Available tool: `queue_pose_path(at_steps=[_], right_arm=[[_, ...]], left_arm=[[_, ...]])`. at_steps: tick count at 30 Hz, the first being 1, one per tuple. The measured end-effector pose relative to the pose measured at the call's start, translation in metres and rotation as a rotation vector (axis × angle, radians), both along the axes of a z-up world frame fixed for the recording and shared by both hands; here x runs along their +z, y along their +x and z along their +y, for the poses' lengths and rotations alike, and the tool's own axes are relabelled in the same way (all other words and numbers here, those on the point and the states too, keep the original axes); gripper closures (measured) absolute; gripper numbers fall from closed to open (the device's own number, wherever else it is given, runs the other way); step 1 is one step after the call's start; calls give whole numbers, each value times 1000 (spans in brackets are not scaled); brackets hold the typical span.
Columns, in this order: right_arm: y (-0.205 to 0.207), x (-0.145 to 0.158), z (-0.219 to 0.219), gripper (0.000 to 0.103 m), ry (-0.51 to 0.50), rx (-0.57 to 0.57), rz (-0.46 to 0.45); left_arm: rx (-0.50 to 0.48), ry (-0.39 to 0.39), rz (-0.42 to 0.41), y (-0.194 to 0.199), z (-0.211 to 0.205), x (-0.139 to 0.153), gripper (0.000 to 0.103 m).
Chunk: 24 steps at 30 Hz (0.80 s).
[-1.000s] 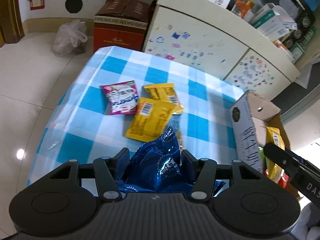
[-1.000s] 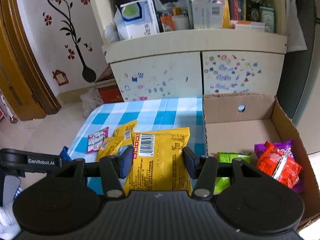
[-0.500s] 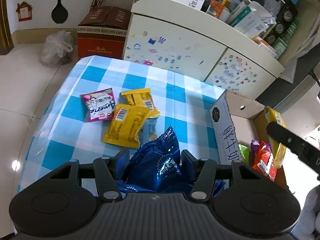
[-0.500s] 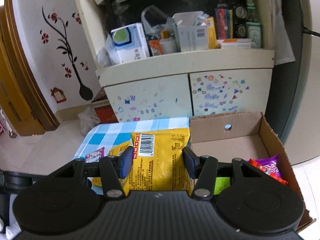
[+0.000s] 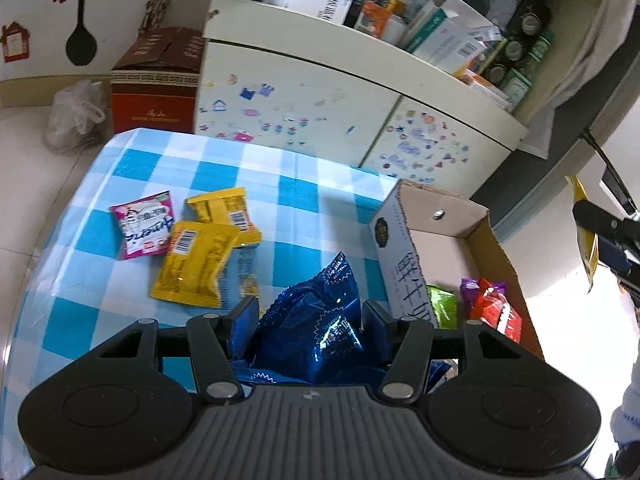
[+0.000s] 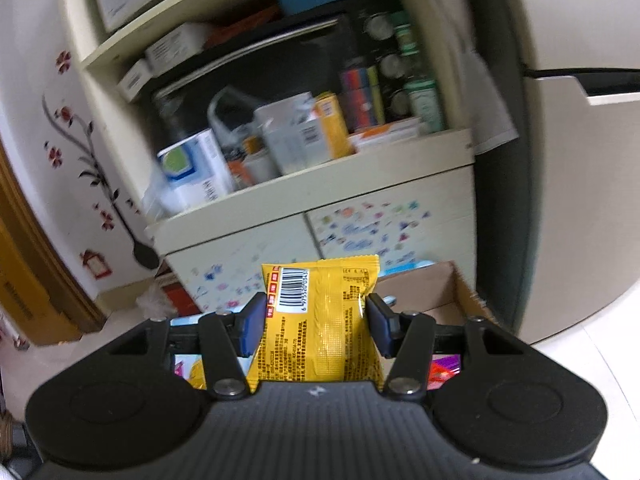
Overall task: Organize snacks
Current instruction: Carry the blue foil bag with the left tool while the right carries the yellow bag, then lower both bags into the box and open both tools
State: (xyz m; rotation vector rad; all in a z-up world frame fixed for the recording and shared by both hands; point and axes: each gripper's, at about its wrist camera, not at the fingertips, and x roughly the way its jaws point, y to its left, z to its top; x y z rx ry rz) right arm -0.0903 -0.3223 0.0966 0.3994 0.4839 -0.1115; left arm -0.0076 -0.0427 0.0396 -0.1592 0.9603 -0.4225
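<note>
My left gripper [image 5: 308, 314] is shut on a blue foil snack bag [image 5: 316, 328], held above the blue-checked table [image 5: 120, 304] beside the cardboard box [image 5: 404, 256]. The box holds a green packet [image 5: 444, 308], a purple packet [image 5: 472, 284] and a red packet [image 5: 496, 312]. On the table lie a pink packet [image 5: 146, 230] and two yellow packets [image 5: 196, 266] [image 5: 226, 214]. My right gripper [image 6: 316, 320] is shut on a yellow snack packet [image 6: 320, 328], raised high and tilted up; it shows at the right edge of the left wrist view [image 5: 612, 236].
A cream cabinet [image 5: 320, 92] with stickers and cluttered shelves stands behind the table. A red-brown carton [image 5: 156, 84] and a plastic bag [image 5: 76, 116] sit on the floor at the left. The box's far wall [image 6: 420, 292] shows below the yellow packet.
My right gripper has lifted and tilted upward with the yellow packet, so the box has dropped low in its view. My left gripper has shifted right toward the box with the blue bag.
</note>
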Motion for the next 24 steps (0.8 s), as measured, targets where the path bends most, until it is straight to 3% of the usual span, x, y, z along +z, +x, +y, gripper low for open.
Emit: queue_pose_path(at_steps=[10,16,24], right_arm=[[-3,4,-24,50,46,-72,-8],[-4,4,-29,50,60,-78,-13],[-6,4,-41,50,100,-102,-23]], left_arm=[[-40,-72,-28,-4,-23,12,41],[-54,-156,-15,-4,-54,18,41],[-87,-167,7,-2,-106,10,41]])
